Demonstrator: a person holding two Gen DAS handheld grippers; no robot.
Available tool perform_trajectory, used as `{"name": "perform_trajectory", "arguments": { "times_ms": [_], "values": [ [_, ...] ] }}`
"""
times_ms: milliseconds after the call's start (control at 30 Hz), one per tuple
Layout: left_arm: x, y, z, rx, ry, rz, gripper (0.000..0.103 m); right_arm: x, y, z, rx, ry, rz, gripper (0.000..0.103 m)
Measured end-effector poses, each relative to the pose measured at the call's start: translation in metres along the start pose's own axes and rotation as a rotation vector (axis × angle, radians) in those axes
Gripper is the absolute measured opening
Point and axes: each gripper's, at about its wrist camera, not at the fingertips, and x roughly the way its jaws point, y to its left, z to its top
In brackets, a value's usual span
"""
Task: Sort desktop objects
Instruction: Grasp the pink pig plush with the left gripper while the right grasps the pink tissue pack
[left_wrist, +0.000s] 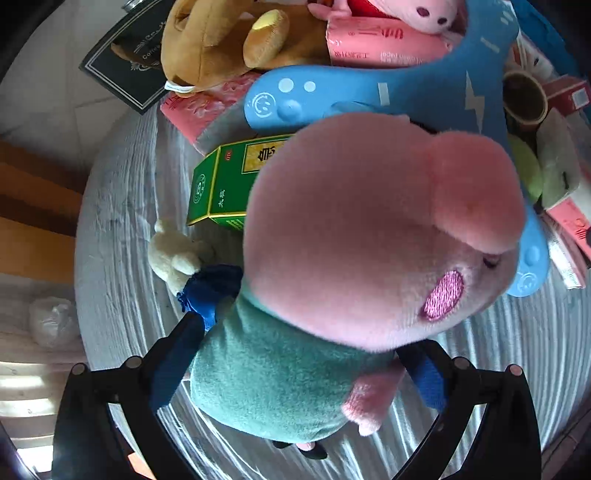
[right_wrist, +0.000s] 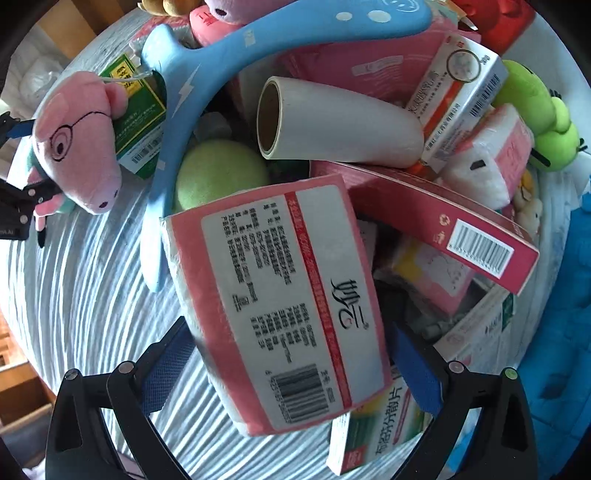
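My left gripper (left_wrist: 295, 369) is shut on a pink pig plush with a teal body (left_wrist: 280, 384), which fills the left wrist view above the striped cloth. The same pig (right_wrist: 77, 147) shows at the left of the right wrist view, held by the left gripper (right_wrist: 26, 199). My right gripper (right_wrist: 291, 350) is shut on a pink tissue pack (right_wrist: 280, 295) with a white label and barcode, held over the pile.
A heap lies on the grey striped cloth (right_wrist: 81, 295): a blue curved pillow (right_wrist: 207, 55), a green box (left_wrist: 221, 181), a white roll (right_wrist: 332, 122), a tennis ball (right_wrist: 218, 173), medicine boxes (right_wrist: 458, 88), a green plush (right_wrist: 535, 110), a brown plush (left_wrist: 221, 37).
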Motion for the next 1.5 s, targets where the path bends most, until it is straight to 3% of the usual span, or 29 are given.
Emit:
{"name": "perform_trajectory", "arguments": {
  "times_ms": [100, 233, 400, 533, 700, 900, 933, 1100, 1367, 1500],
  "values": [
    [0.006, -0.004, 0.004, -0.024, 0.010, 0.034, 0.095, -0.003, 0.002, 0.002, 0.002, -0.016, 0.002, 0.103],
    [0.000, -0.001, 0.001, -0.043, 0.006, 0.023, 0.087, -0.010, 0.004, 0.004, -0.009, -0.042, -0.007, 0.102],
    [-0.014, 0.007, -0.005, -0.120, -0.016, -0.003, 0.083, -0.016, 0.010, 0.000, -0.049, -0.057, -0.041, 0.093],
    [-0.042, 0.007, -0.009, -0.166, -0.058, -0.034, 0.083, -0.033, 0.011, -0.009, -0.064, -0.095, -0.016, 0.091],
    [-0.090, 0.006, -0.008, -0.207, -0.141, -0.035, 0.083, -0.077, 0.002, -0.019, -0.064, -0.187, 0.000, 0.091],
    [-0.155, -0.008, 0.005, -0.224, -0.258, -0.032, 0.083, -0.160, -0.028, -0.039, -0.018, -0.349, -0.034, 0.091],
    [-0.167, -0.012, 0.009, -0.226, -0.278, -0.034, 0.083, -0.176, -0.039, -0.028, -0.008, -0.375, -0.041, 0.091],
    [-0.221, -0.049, 0.033, -0.189, -0.369, -0.031, 0.083, -0.245, -0.064, -0.062, 0.048, -0.500, -0.110, 0.091],
    [-0.306, -0.142, 0.092, -0.081, -0.517, -0.097, 0.083, -0.347, -0.147, -0.142, 0.180, -0.634, -0.227, 0.091],
    [-0.353, -0.201, 0.122, -0.023, -0.592, -0.140, 0.083, -0.376, -0.190, -0.182, 0.238, -0.665, -0.295, 0.091]
  ]
}}
